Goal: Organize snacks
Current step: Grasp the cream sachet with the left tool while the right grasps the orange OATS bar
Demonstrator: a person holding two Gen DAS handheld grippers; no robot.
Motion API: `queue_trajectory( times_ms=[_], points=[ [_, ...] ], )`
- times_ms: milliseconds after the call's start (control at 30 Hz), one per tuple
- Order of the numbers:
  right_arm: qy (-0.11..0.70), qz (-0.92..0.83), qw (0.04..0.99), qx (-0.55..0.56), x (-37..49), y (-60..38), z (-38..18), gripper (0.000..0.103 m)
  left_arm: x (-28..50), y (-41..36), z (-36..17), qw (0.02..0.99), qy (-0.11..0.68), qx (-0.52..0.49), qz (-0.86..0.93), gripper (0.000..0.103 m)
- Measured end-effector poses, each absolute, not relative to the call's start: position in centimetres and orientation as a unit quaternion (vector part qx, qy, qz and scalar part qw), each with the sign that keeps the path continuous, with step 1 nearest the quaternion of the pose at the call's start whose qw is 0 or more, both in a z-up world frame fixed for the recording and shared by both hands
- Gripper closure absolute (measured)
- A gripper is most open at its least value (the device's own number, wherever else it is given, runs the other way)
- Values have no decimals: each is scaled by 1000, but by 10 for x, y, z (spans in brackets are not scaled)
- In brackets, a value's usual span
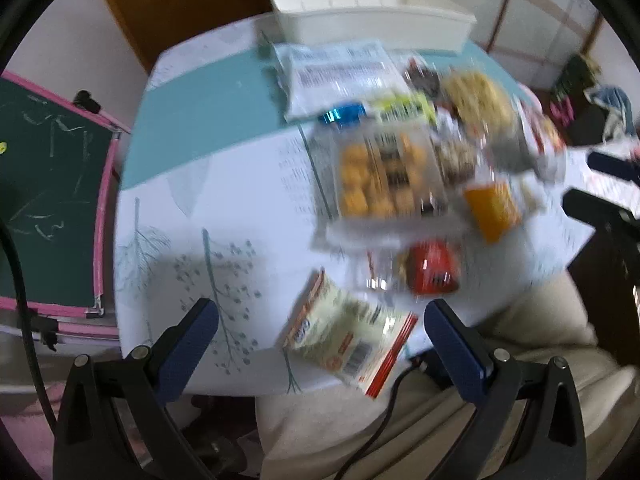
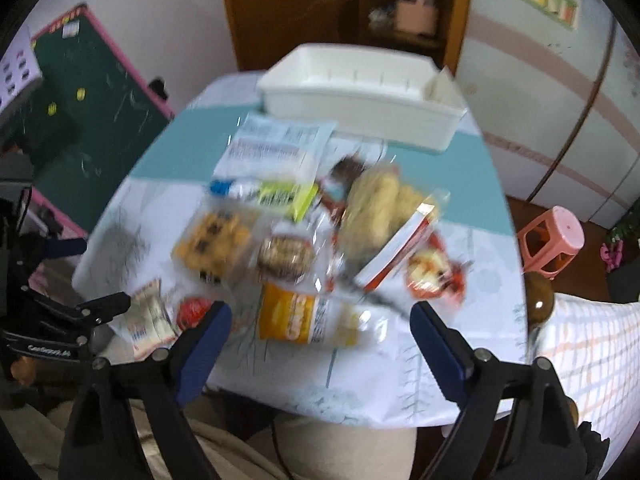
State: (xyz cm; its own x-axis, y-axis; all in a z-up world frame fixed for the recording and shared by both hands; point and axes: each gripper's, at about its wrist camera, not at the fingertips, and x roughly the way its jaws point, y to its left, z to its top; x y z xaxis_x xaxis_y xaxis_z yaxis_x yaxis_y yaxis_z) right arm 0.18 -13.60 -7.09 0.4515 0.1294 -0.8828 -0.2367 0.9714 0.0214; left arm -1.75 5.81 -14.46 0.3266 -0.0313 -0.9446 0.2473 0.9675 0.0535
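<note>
Several snack packets lie in a heap on the table [image 1: 224, 184]. A white bin [image 1: 360, 12] stands at the far edge, also in the right wrist view [image 2: 360, 92]. My left gripper [image 1: 320, 320] is open and empty, held above a cream and red packet [image 1: 352, 340] at the near edge. A red round snack [image 1: 432, 272] and a tray of yellow cookies [image 1: 384, 176] lie beyond it. My right gripper [image 2: 320, 320] is open and empty above an orange packet [image 2: 304, 320]. Both views are blurred.
A green chalkboard with a pink frame [image 1: 52, 200] stands left of the table. A pink stool [image 2: 552, 240] stands to the right. A wooden cabinet [image 2: 344, 4] is behind the bin. The person's legs [image 1: 440, 420] are at the near edge.
</note>
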Motion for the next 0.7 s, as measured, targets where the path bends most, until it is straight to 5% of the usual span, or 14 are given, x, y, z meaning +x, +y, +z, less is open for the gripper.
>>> queue_trajectory(
  times_ms=[533,700],
  points=[
    [557,142,814,-87,-5,-130,-121,12,-26,50,-208,766,618,131,-115,1],
    [546,177,805,-151,0,-124,-126,12,-13,56,-212,759,631,94,-130,9]
  ],
)
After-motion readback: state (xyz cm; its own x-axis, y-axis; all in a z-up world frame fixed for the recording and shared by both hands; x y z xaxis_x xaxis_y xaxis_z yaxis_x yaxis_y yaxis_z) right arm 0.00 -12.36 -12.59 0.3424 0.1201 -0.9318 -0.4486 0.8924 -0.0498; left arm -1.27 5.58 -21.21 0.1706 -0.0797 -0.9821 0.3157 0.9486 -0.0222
